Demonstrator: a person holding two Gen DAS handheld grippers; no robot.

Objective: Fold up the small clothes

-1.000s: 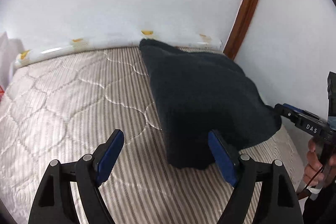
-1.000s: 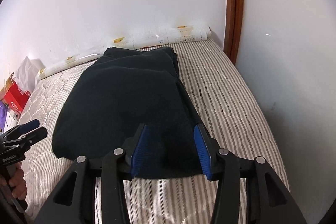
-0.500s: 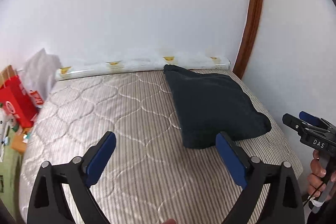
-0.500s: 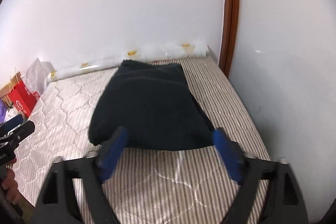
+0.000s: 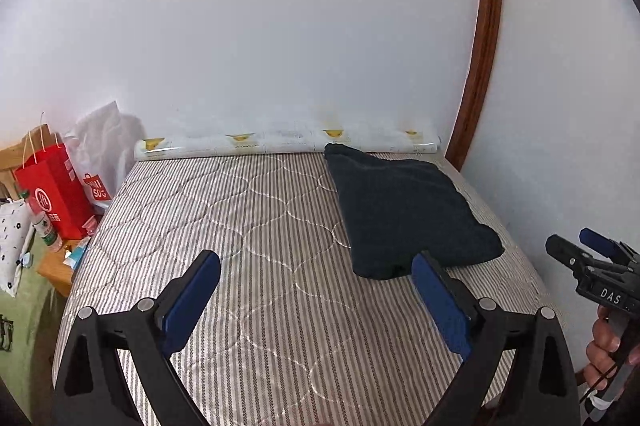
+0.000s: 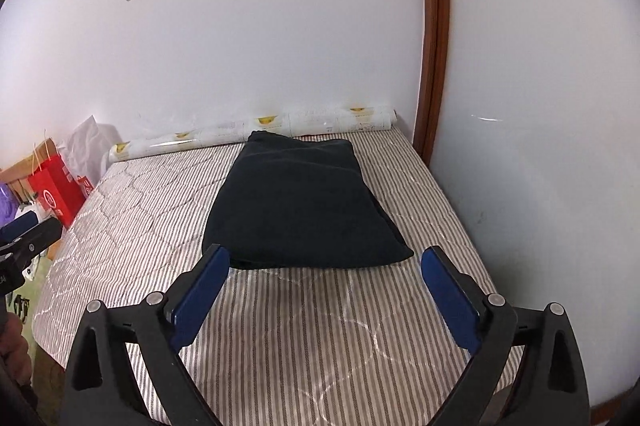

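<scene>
"DAS" on right gripper (image 5: 582, 256)

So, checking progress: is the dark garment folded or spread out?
Folded: the dark garment lies as a compact layered rectangle on the mattress, nothing gripping it.

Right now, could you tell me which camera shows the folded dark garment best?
The right wrist view: the folded dark garment lies centred, its whole outline visible beyond the open right gripper. The left wrist view shows it off right, its near edge partly hidden by a fingertip.
</scene>
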